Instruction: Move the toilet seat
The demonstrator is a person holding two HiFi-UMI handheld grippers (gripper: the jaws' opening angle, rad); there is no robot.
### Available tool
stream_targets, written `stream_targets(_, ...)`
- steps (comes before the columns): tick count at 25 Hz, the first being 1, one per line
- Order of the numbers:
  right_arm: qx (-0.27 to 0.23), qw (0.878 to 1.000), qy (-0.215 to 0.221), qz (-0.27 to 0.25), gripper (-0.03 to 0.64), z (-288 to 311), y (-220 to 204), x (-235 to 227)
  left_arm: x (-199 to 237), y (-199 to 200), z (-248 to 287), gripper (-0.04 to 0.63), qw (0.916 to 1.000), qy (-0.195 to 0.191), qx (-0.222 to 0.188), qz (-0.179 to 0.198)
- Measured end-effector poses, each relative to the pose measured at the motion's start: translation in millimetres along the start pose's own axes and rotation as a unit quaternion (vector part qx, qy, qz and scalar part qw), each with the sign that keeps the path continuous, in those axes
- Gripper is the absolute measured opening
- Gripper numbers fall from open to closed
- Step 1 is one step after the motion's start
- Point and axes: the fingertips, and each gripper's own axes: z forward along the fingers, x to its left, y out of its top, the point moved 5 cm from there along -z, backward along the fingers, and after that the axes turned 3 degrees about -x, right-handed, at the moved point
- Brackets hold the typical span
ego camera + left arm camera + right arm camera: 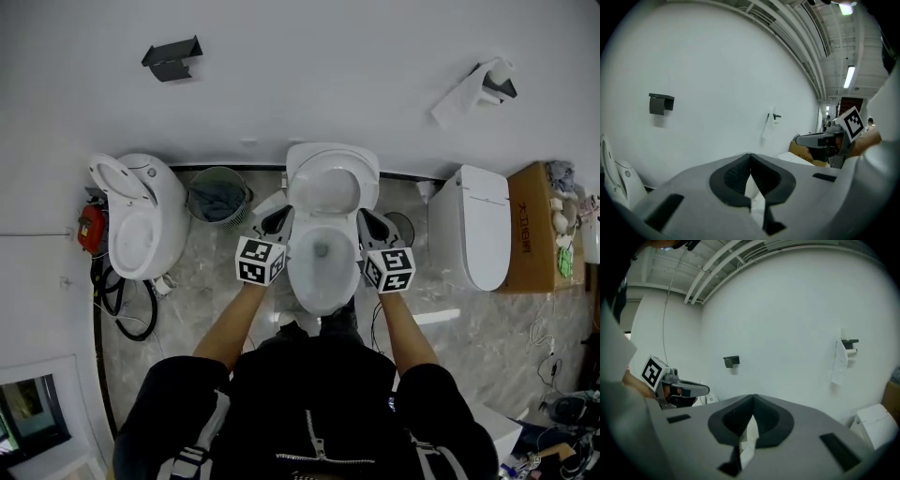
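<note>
The middle toilet (322,272) stands against the wall with its white seat and lid (323,176) tilted up at the back, leaving the bowl uncovered. My left gripper (280,218) is at the bowl's left side and my right gripper (367,218) at its right, both level with the hinge end. Both point up toward the white wall. The left gripper (750,157) has its jaw tips together, and so does the right gripper (753,399). Only a white sliver shows through the gap lower down. I see nothing held in either.
Another toilet (141,220) with its seat raised stands left, beside a bin (218,195) and black cables (127,305). A closed toilet (478,225) and a cardboard box (530,225) stand right. A black bracket (173,58) and a paper holder (492,84) hang on the wall.
</note>
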Motion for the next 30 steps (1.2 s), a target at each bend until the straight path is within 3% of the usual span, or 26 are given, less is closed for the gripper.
stream_targets(13,-0.022,1.000,-0.019,0.003,0.002,-45,5,33,-22,11,-47,-0.001,0.9995,-0.013,-0.022,0.019)
stream_targets(30,-0.021,0.999,-0.029,0.011,0.002,-47,8,9,-22,17,-33,0.000,0.9995,-0.007,-0.023,0.021)
